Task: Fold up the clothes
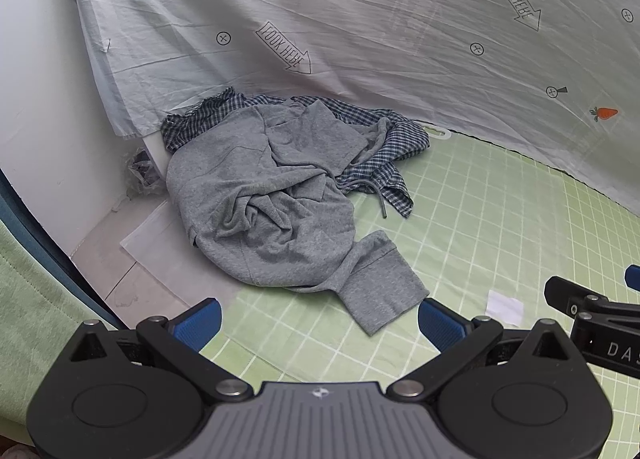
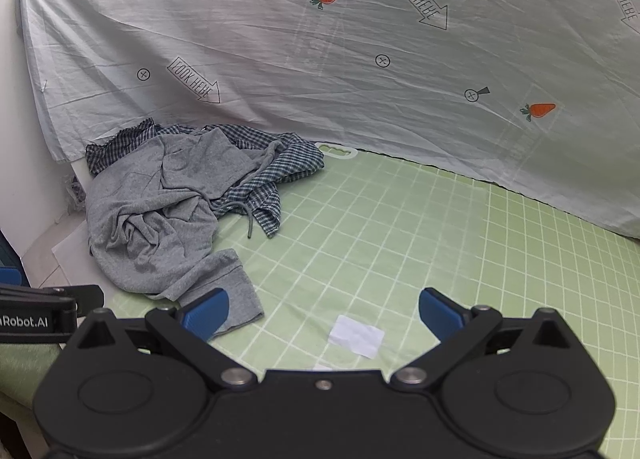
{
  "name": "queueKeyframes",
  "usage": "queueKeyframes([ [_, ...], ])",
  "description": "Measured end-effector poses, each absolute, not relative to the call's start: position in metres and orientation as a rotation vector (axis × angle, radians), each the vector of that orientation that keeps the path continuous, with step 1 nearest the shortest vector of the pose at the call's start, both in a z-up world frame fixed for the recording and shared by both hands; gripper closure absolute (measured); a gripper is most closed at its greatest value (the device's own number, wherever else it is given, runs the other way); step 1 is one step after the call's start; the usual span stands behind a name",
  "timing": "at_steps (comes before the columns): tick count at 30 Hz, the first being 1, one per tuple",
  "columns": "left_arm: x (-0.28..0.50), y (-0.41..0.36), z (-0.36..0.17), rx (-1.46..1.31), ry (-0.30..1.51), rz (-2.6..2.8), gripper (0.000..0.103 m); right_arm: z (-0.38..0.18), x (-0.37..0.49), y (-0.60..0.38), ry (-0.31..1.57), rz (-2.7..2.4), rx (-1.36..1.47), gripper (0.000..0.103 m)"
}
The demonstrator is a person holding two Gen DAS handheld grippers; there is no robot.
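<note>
A crumpled grey sweatshirt [image 1: 272, 199] [image 2: 160, 219] lies heaped at the left end of the green grid mat [image 1: 500, 219] [image 2: 440, 239]. Under and behind it is a blue-and-white checked garment [image 1: 384, 155] [image 2: 276, 167]. One grey sleeve cuff [image 1: 380, 295] [image 2: 240, 299] reaches toward me. My left gripper [image 1: 320, 323] hovers open just short of that cuff, nothing between its blue pads. The right gripper [image 2: 324, 315] is open as well, its left pad [image 2: 208, 313] in front of the cuff, with bare mat between the fingers. Each gripper shows at the edge of the other's view.
A pale sheet [image 1: 360, 19] [image 2: 320, 39] printed with carrots and "LOOK HERE" arrows hangs behind the mat. A small white paper patch [image 1: 505, 307] [image 2: 356, 335] lies on the mat. A white wall [image 1: 36, 99] and floor tiles [image 1: 132, 279] border the left edge.
</note>
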State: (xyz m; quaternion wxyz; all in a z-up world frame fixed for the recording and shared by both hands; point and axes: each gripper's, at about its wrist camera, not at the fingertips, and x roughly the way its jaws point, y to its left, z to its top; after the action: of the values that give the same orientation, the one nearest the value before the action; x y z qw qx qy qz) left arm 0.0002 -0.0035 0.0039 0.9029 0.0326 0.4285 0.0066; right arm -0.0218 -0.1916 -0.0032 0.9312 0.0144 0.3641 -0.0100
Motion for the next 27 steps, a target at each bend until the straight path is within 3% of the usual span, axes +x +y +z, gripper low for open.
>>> queueKeyframes([
  [27, -0.0018, -0.0004, 0.0043, 0.069, 0.885, 0.004, 0.000, -0.0027, -0.0260, -0.1865, 0.742, -0.026, 0.032, 0.001],
])
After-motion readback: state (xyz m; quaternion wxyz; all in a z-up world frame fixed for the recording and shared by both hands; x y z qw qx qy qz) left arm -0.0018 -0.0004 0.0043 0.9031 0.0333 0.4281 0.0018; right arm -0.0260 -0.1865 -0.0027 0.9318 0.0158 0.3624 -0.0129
